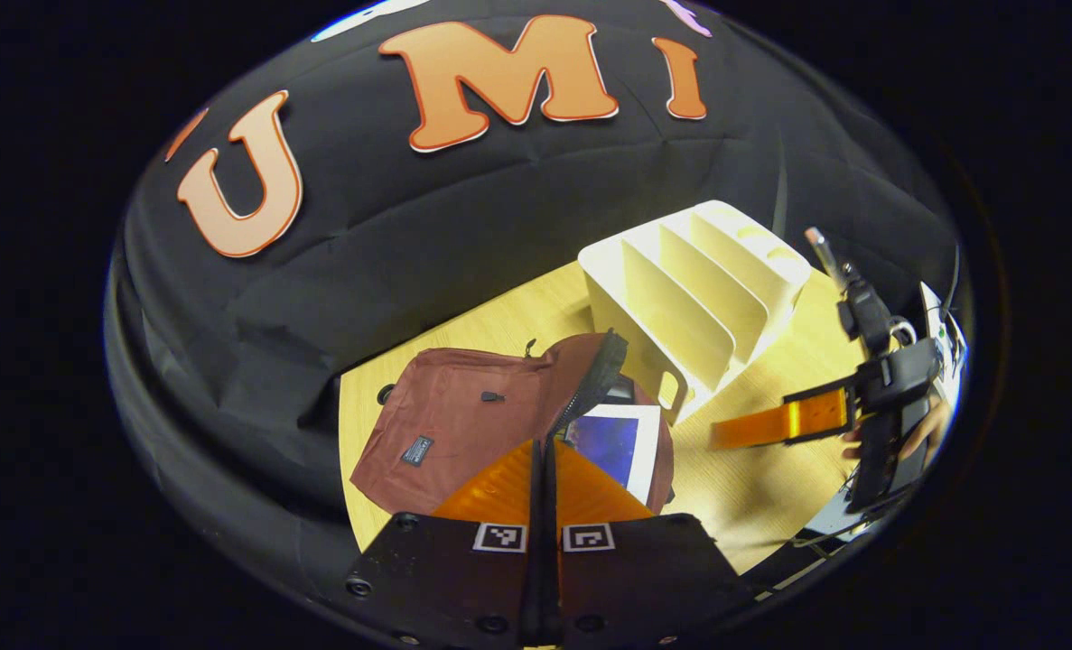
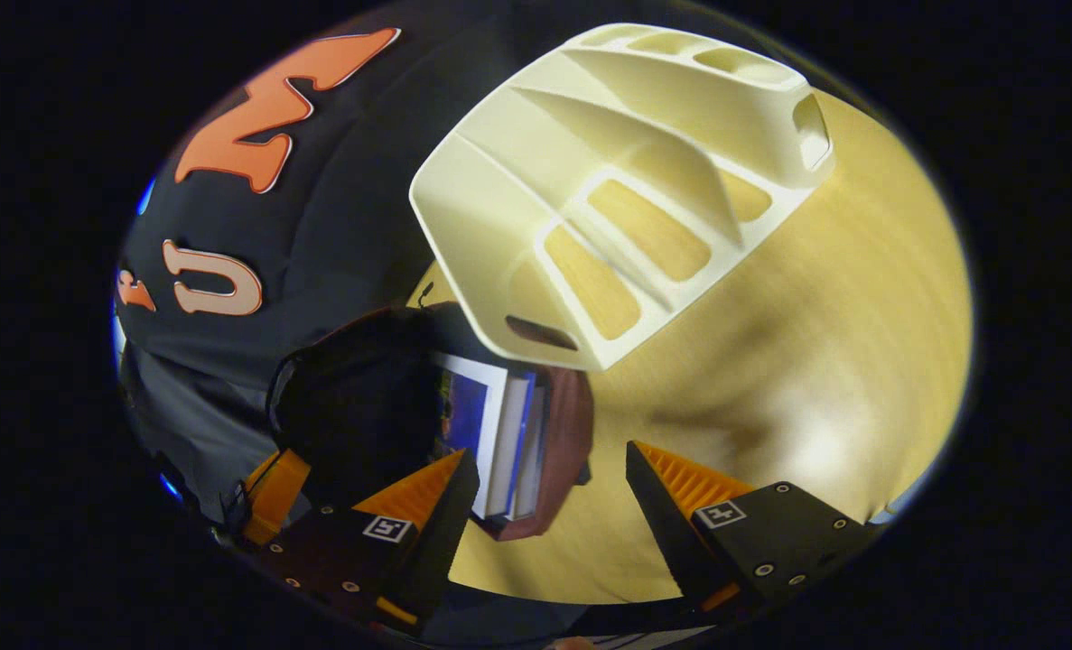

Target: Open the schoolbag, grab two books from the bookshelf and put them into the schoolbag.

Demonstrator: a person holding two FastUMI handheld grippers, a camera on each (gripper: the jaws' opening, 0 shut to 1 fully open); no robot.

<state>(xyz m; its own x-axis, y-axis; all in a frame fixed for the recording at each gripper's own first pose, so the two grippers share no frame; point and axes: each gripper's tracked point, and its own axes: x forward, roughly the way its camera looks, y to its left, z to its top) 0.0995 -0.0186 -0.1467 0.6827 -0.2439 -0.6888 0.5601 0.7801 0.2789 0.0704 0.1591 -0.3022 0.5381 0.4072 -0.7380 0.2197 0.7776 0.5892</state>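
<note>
Now, left gripper (image 1: 545, 451) with fingers pressed together, nothing between them, poised above the open schoolbag (image 1: 463, 415) on the wooden table (image 1: 770, 487). Two books (image 2: 499, 442) tucked inside the bag's mouth, blue cover facing up. Cream bookshelf (image 1: 698, 289) with bare slots just beside the bag, toward the booth wall. Right gripper (image 2: 549, 483) spread wide, holding nothing, hanging over bare tabletop near the bag's edge, a hand (image 1: 919, 433) gripping its handle

Even, warm lighting; glare on the table (image 2: 824, 433) ahead of my right jaws, motion-smeared there; fisheye bends all edges.
</note>
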